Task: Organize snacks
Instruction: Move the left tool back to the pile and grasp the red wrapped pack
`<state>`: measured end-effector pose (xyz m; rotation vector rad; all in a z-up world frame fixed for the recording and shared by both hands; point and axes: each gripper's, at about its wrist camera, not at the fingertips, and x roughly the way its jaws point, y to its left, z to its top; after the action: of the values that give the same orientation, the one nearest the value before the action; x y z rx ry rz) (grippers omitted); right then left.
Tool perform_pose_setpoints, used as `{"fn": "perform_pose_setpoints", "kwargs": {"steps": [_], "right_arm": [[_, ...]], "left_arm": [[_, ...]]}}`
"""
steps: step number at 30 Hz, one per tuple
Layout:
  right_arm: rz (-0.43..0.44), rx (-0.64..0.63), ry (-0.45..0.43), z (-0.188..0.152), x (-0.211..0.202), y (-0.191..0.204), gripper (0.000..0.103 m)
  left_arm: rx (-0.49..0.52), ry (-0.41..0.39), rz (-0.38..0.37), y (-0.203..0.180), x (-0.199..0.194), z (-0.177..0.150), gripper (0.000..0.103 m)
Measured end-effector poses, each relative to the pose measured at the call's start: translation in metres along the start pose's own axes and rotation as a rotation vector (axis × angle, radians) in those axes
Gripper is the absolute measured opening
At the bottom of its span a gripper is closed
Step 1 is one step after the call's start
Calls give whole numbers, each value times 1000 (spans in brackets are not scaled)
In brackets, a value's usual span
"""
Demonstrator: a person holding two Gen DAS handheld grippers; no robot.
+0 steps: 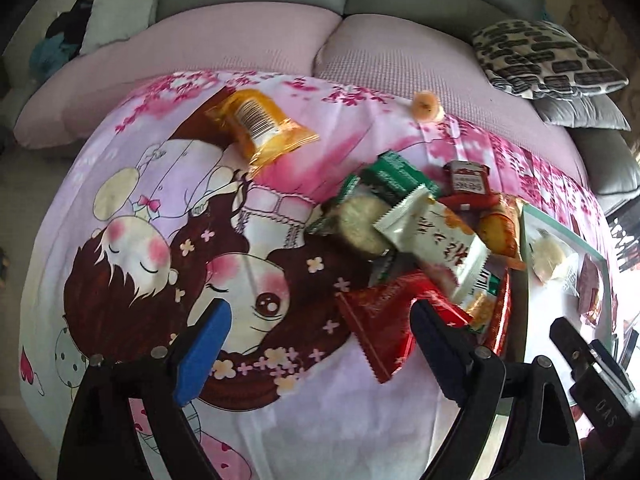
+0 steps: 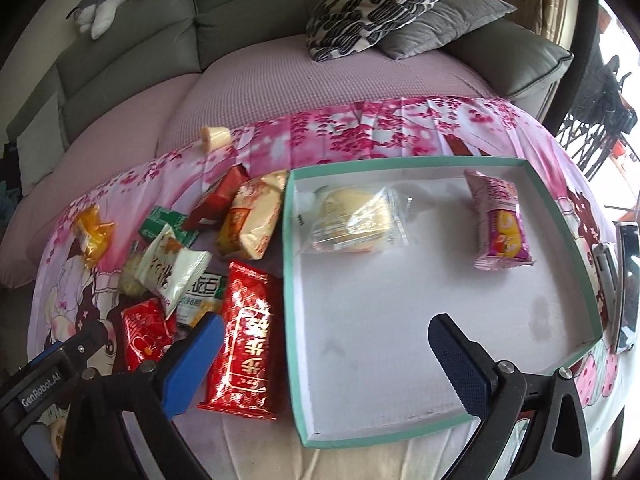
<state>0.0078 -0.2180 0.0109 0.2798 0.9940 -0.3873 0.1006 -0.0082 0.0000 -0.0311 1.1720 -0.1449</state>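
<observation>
Seen low in each wrist view: left black two-finger gripper with blue pads (image 1: pixel 320 344), jaws spread wide, nothing between them, tilted steeply downward. Right black two-finger gripper with blue pads (image 2: pixel 326 354), likewise gaping and empty, angled down at lower centre.

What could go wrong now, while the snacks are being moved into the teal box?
1. The snack pile is overlapping, so a grip on the large red packet may drag its neighbours.
2. The orange packet and the small yellow snack lie apart and may be forgotten.
3. Both open grippers, left and right, work close together and may collide near the teal box.
</observation>
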Motion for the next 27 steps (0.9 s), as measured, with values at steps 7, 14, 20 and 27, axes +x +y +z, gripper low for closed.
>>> {"fn": "perform_pose_setpoints", "kwargs": {"steps": [7, 14, 20, 27], "right_arm": [[12, -55, 28, -10, 9, 19, 103], [1, -34, 44, -12, 16, 10, 103], [-4, -10, 44, -10, 17, 0, 103], [-4, -4, 54, -12, 19, -4, 103]], "left_arm": [[-22, 31, -19, 4, 11, 1, 91], [25, 45, -64, -14, 21, 10, 91], [42, 109, -123, -36, 42, 12, 91], [13, 142, -137, -40, 54, 11, 85]]}}
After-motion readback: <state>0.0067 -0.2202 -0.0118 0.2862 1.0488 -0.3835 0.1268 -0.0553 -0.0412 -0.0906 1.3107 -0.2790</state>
